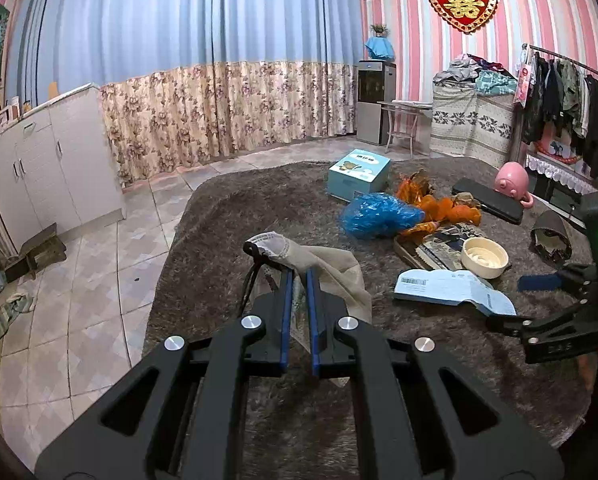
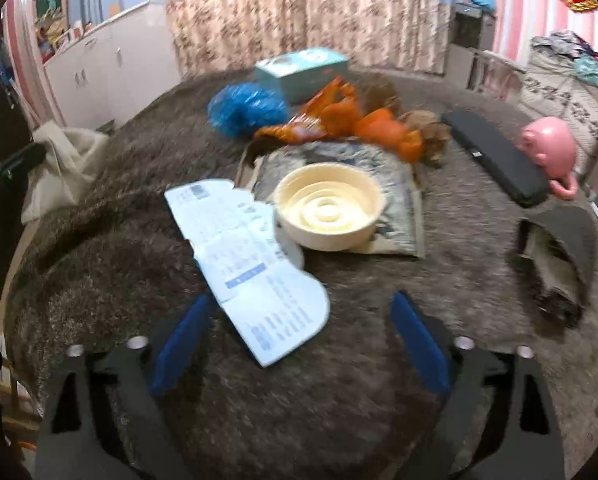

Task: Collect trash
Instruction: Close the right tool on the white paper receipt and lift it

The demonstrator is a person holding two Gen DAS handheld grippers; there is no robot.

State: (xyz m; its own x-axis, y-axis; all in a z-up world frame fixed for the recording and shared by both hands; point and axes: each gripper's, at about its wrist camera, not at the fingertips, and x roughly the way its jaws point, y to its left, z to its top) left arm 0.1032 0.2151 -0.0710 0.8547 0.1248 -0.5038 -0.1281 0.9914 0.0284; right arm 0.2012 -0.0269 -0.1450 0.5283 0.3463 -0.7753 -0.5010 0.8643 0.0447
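My left gripper (image 1: 299,272) is shut on a beige cloth bag (image 1: 331,268), held over the near left part of the shaggy brown table cover (image 1: 227,216). The same bag (image 2: 67,160) shows at the left edge of the right wrist view. My right gripper (image 2: 301,300) is open, its blue pads either side of a flattened pale blue carton (image 2: 255,260) without touching it. Behind the carton a cream bowl (image 2: 327,208) rests on a magazine (image 2: 399,208). Further back lie a crumpled blue plastic bag (image 2: 247,108) and orange wrappers (image 2: 339,116).
A teal box (image 2: 299,68) stands at the far side. A black case (image 2: 495,160), a pink toy (image 2: 547,148) and a dark torn object (image 2: 555,264) lie to the right. Left of the table are tiled floor (image 1: 99,280) and white cabinets (image 1: 39,160).
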